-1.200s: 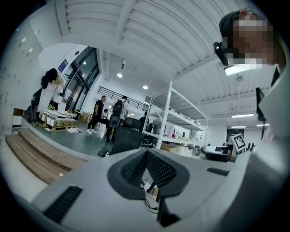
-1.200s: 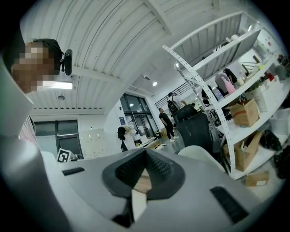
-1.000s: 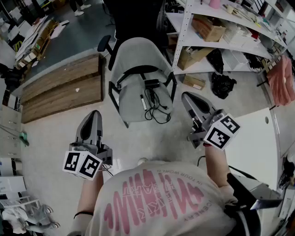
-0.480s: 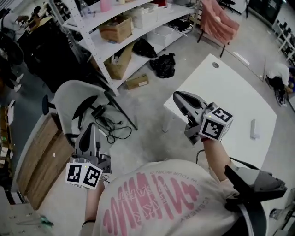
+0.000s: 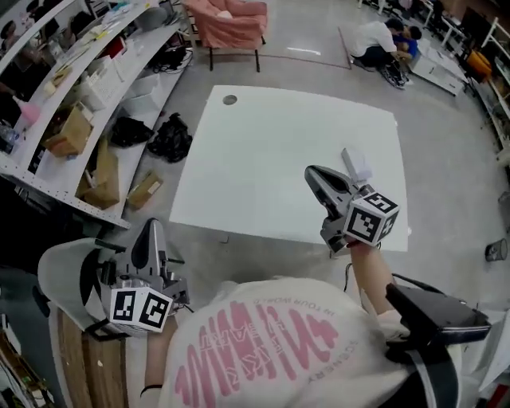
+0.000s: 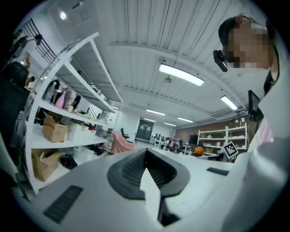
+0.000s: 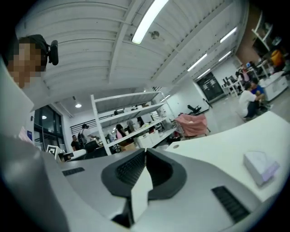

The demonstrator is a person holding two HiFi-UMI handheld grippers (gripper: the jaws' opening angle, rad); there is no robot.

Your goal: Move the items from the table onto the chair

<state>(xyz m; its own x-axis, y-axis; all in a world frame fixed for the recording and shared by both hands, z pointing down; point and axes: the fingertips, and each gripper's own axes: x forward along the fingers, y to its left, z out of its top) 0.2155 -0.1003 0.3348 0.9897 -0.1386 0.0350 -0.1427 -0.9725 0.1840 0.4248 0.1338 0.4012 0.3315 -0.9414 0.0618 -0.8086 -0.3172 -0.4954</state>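
Note:
A white table (image 5: pixel 271 159) fills the middle of the head view. On its right side lies a small pale box (image 5: pixel 356 165), also seen in the right gripper view as the pale box (image 7: pixel 259 166). My right gripper (image 5: pixel 313 175) hovers over the table's near right part, just left of the box, with its jaws shut and nothing between them (image 7: pixel 145 153). My left gripper (image 5: pixel 150 233) is held low at the left, off the table, above the grey chair (image 5: pixel 64 275); its jaws are shut and empty (image 6: pixel 145 153).
White metal shelving (image 5: pixel 72 119) with cardboard boxes runs along the left. A black bag (image 5: pixel 171 135) and a small carton (image 5: pixel 145 190) lie on the floor between shelving and table. A pink armchair (image 5: pixel 231 20) stands behind the table. People sit on the floor (image 5: pixel 386 44) far right.
The view has swung from the grey chair with its cables round to the white table. Both grippers came along, still shut and empty; the chair now lies at the lower left.

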